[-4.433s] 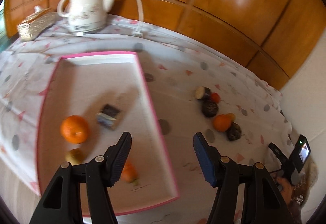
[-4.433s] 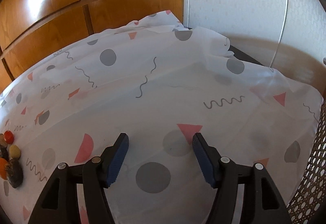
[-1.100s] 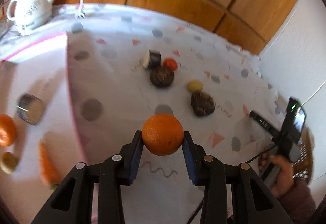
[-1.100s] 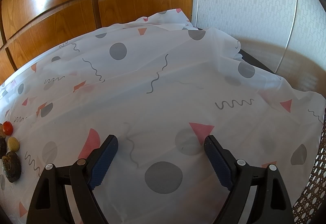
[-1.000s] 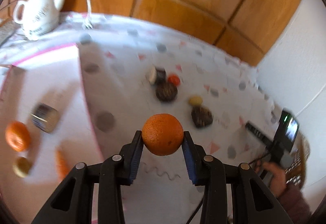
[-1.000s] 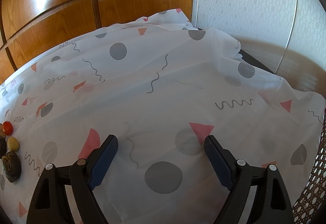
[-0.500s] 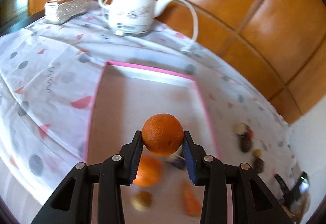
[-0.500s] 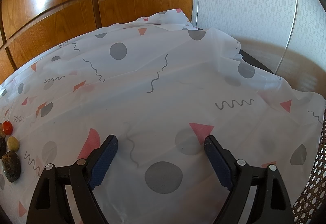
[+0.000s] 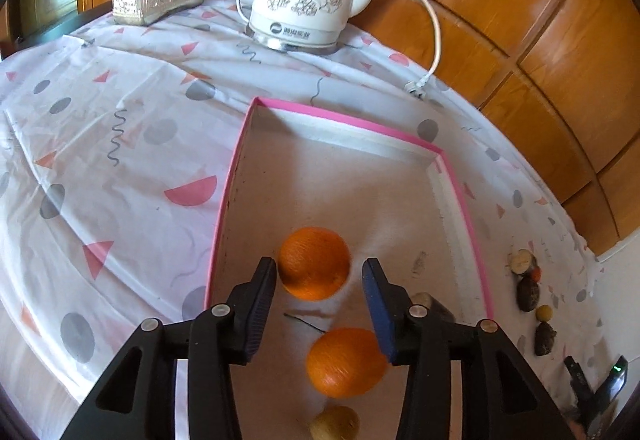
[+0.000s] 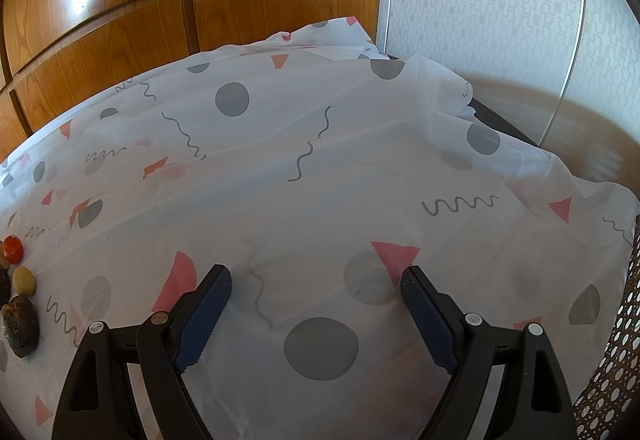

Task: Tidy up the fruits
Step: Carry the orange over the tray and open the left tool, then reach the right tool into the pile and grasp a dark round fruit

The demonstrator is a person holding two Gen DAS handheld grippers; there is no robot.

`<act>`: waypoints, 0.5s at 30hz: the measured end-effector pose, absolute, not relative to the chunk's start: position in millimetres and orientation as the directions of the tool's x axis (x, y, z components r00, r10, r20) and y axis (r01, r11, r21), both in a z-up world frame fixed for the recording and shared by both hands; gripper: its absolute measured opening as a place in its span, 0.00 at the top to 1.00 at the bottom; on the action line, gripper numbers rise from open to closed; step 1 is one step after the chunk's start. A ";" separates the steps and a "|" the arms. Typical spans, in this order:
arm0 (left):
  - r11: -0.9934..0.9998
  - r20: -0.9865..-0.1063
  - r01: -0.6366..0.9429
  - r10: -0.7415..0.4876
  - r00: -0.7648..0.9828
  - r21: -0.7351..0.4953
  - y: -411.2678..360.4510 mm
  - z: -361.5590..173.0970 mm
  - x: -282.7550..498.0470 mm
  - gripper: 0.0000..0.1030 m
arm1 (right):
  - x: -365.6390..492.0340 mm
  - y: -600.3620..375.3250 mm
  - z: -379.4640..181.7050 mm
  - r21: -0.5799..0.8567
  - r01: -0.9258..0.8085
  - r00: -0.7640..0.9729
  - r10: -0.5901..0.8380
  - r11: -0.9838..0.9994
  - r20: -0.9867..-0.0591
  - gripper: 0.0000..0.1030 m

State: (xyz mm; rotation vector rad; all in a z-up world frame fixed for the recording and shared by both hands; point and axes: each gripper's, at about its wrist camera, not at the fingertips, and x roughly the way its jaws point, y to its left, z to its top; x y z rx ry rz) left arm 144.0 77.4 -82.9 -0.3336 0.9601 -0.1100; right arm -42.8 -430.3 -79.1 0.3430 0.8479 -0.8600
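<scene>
Left gripper (image 9: 319, 272) over pink-rimmed tray (image 9: 231, 176), jaws opening, orange (image 9: 314, 262) between them, unpressed. Right gripper (image 10: 316, 286) jaws wide apart, empty, above worktop (image 10: 320, 160).

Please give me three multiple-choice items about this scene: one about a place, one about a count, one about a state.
1. Where does the white kettle stand?
A. inside the pink-rimmed tray
B. on the tablecloth beyond the tray
C. on the tissue box

2. How many oranges show inside the pink-rimmed tray?
A. one
B. two
C. four

3. How is the right gripper?
A. open and empty
B. shut on an orange
C. shut on the tablecloth

Answers: 1 B, the kettle sits on the tablecloth past the tray's far rim. 2 B, a far orange and a near orange. 3 A, its jaws stand wide over bare cloth.
</scene>
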 end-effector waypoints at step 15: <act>0.955 -0.745 -0.032 -0.208 0.634 -0.294 60.8 -53.7 90.0 0.41 | -12.5 -374.1 -47.1 0.066 0.551 0.551 -0.304 0.832 -0.777 0.16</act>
